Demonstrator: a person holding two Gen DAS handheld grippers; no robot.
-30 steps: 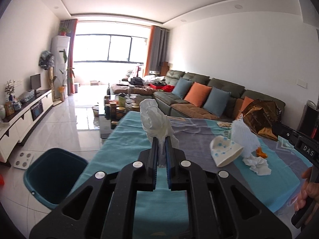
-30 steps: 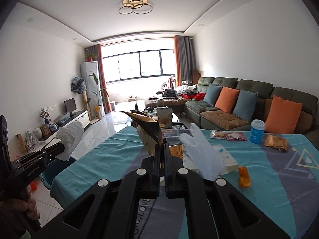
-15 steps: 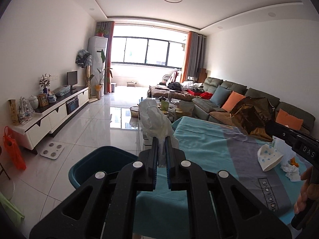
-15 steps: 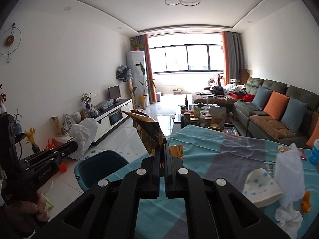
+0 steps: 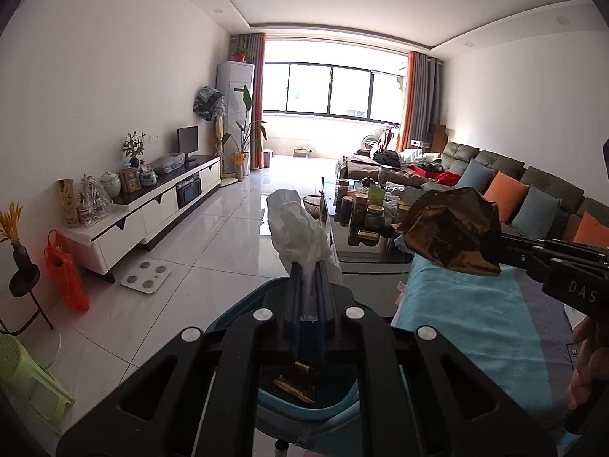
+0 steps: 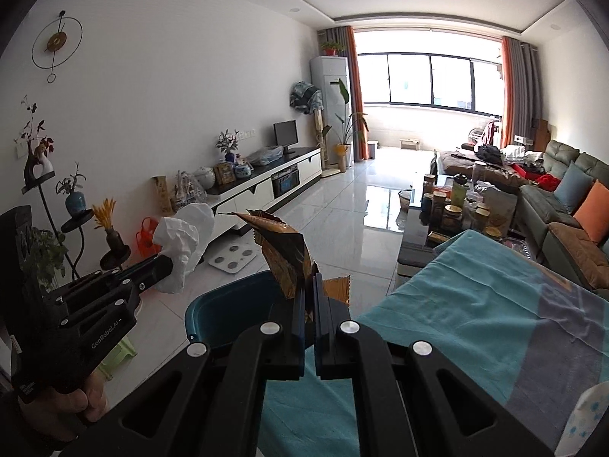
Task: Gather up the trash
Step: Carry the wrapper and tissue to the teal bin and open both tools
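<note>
2 claws, 1 item each. Left claw (image 5: 307, 289) pinched tight on 1 crumpled white tissue wad (image 5: 298, 228), soft, lumpy, sticking up at 12 o'clock. Right claw (image 6: 309, 304) clamped on 1 creased brown-gold foil wrapper (image 6: 287, 257), angular, shiny. 1 round teal bin (image 6: 228, 310) on floor just below both, at bench (image 6: 475, 304) edge w/ teal cloth; scraps inside.

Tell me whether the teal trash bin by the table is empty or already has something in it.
Not empty: the left wrist view looks down into the teal trash bin, where brown scraps lie on its dark bottom.
</note>
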